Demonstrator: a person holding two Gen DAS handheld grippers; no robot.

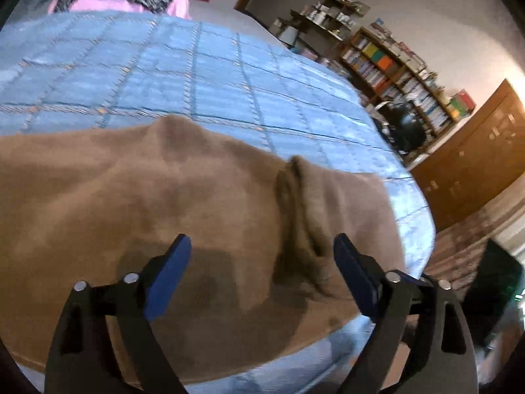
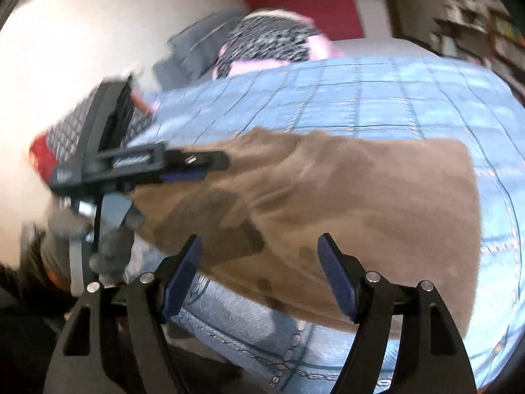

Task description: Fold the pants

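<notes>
Pants [image 1: 170,203], brown, spread flat on blue checked bed [image 1: 203,75]. Left tongs [image 1: 262,246] wide open above them, gripping nothing; likewise right tongs [image 2: 259,243]. Only left view: bookshelf [image 1: 400,75], central crease. Only right view: pants' far edge, left tongs [image 2: 193,164] from outside, gloved hand [image 2: 111,246].

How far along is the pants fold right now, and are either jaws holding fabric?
Looks partly done: the brown pants lie as a compact, roughly rectangular bundle on the blue checked bedspread. Nothing is in hand: the left gripper and right gripper both hover open over the cloth. A bunched ridge remains, so smoothing and probably another fold are left.
</notes>
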